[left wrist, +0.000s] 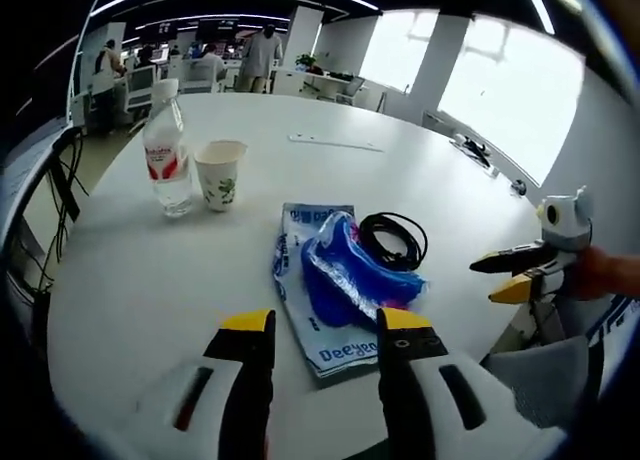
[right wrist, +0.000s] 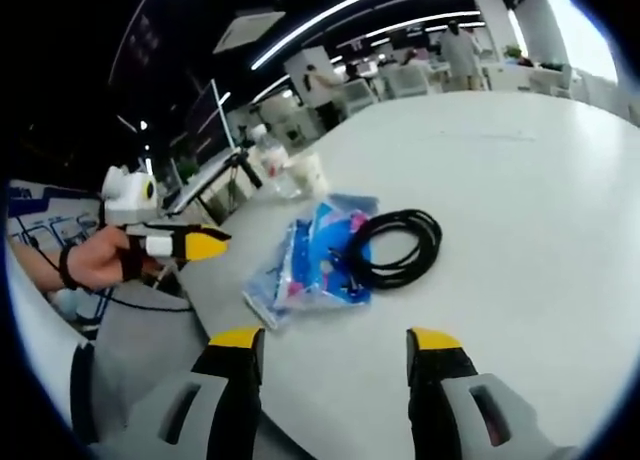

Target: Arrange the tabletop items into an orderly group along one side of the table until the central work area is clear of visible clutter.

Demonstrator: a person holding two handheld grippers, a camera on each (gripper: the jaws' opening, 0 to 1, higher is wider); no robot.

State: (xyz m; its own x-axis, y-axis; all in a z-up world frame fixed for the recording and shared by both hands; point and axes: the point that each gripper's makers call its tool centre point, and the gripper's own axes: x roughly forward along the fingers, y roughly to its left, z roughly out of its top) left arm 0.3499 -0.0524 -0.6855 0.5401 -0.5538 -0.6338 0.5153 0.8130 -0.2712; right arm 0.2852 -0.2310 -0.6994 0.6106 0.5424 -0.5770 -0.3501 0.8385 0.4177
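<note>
Crinkly blue plastic bag (left wrist: 345,275), coiled black cable (left wrist: 393,240), paper cup (left wrist: 220,174), both tools released

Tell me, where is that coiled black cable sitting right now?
The black cable lies on the white table, against the right edge of the blue plastic bag in the left gripper view, well apart from the paper cup.
</note>
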